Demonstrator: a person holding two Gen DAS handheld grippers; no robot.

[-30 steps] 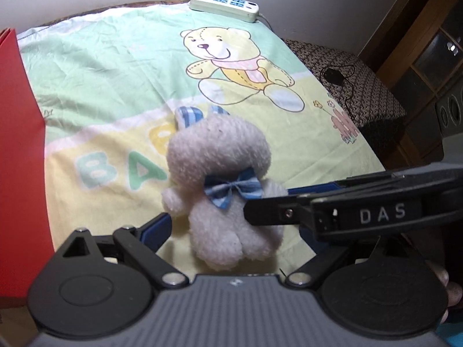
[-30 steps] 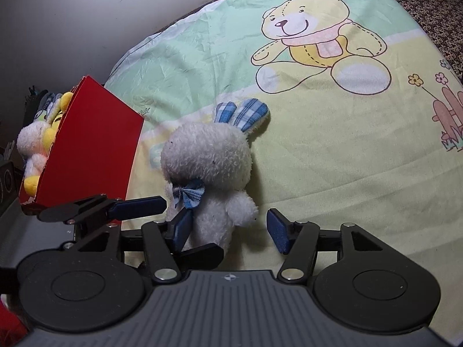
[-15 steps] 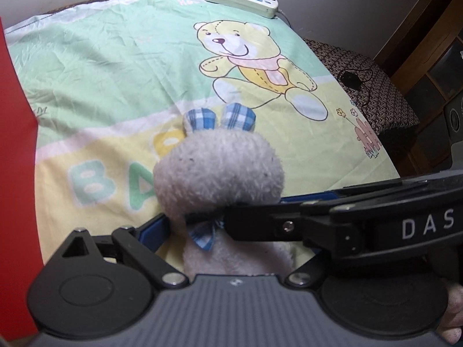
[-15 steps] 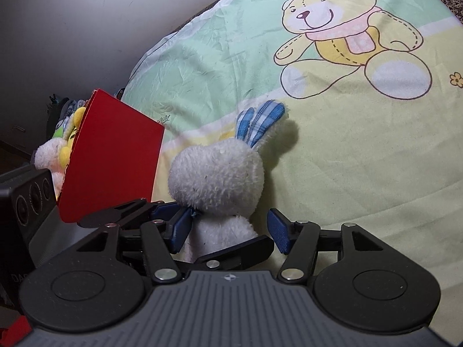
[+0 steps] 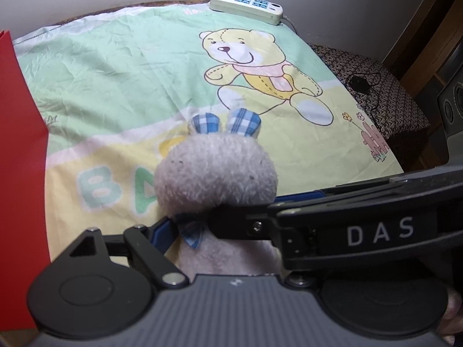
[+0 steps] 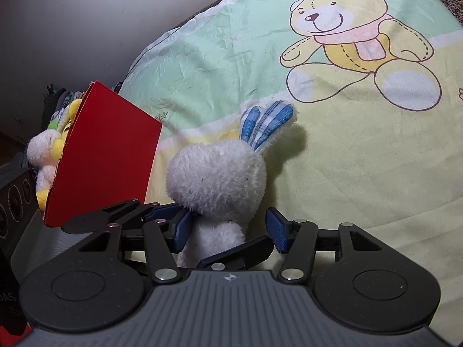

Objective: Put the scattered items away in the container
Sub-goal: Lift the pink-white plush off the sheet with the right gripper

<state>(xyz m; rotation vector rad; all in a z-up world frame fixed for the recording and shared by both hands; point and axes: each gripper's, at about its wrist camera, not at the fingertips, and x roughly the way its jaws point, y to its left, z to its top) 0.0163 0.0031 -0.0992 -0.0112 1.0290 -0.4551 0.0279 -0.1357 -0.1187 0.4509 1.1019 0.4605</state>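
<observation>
A white plush bunny (image 5: 214,170) with blue plaid ears and a bow tie lies on the printed sheet (image 5: 115,72). Both grippers straddle it at the neck. My left gripper (image 5: 222,231) is closing; its left pad touches the bow, and its other finger is hidden behind the right gripper's finger (image 5: 246,222). In the right wrist view the bunny (image 6: 217,182) sits between the fingers of my right gripper (image 6: 228,228), which is also closing. Its left pad touches the body and its right pad stands clear. The left gripper's fingers (image 6: 165,211) lie against both sides of the body.
A red box (image 6: 107,156) stands at the bed's left edge with several plush toys (image 6: 43,150) inside. A power strip (image 5: 246,7) lies at the far end by the wall. A patterned stool (image 5: 376,86) with a black cable stands to the right.
Both grippers have come forward around the bunny, from its body up to its neck. The left jaws have narrowed onto it; the right jaws narrowed slightly.
</observation>
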